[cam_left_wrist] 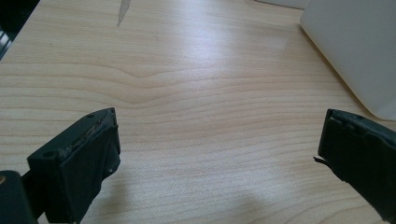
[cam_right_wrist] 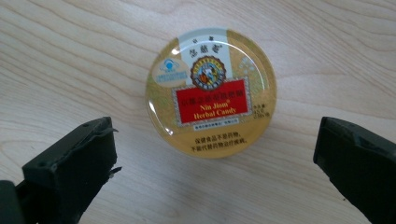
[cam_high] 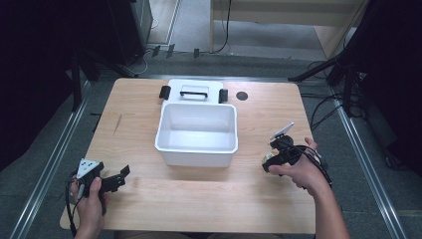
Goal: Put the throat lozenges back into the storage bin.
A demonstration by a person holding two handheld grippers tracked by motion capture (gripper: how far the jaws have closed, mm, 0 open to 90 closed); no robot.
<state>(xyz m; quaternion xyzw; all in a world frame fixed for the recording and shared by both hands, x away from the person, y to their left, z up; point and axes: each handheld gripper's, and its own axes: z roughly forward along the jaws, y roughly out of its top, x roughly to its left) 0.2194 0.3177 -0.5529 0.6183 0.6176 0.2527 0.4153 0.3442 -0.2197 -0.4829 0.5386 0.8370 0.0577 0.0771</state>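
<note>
Nin Jiom herbal candy tin — round, gold-lidded with a red label — lies flat on the wooden table, just ahead of the right gripper and between the lines of its jaws, which are spread wide and touch nothing. The left gripper is likewise spread over bare wood, a white plastic bin ahead to its right. Beyond the bin lies its lid — black handle up.

A lab-like recording space: wooden table ringed by dark stands and floor cables (black curtains aside).
</note>
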